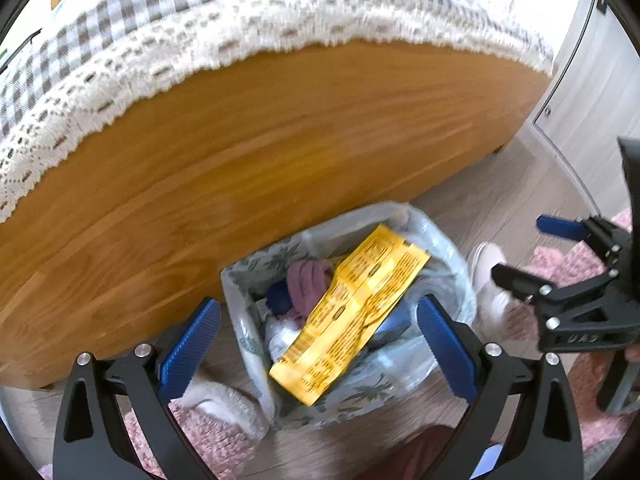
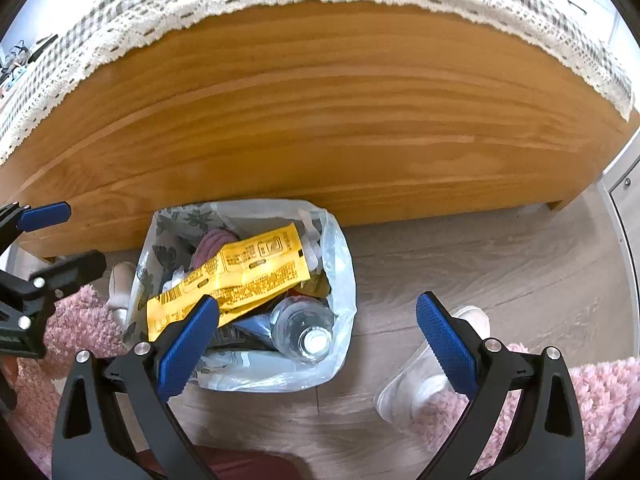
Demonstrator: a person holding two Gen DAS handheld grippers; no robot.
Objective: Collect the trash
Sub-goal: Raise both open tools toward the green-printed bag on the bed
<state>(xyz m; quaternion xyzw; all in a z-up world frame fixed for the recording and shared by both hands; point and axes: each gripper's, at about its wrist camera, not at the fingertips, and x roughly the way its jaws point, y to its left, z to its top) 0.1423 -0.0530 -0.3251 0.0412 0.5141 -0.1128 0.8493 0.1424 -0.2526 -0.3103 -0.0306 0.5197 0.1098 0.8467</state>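
A trash bin with a clear plastic liner [image 1: 448,252] [image 2: 342,268] stands on the floor against a wooden panel. On top of its contents lies a yellow printed wrapper [image 1: 352,312] [image 2: 244,276], over a purple bundle [image 1: 308,284] [image 2: 212,246]. In the right wrist view a clear plastic bottle [image 2: 300,324] also lies in the bin. My left gripper [image 1: 320,344] [image 2: 60,240] hovers open above the bin with nothing between its fingers. Just right of the bin, my right gripper [image 2: 318,344] [image 1: 528,250] is open and holds nothing.
A wooden panel [image 1: 280,140] [image 2: 320,120] rises behind the bin, with a checked, lace-edged cloth [image 1: 200,40] hanging over its top. A pink shaggy rug [image 2: 580,400] and the person's white slippers [image 2: 416,388] [image 1: 488,276] lie around the bin. A white cabinet [image 1: 592,100] stands at right.
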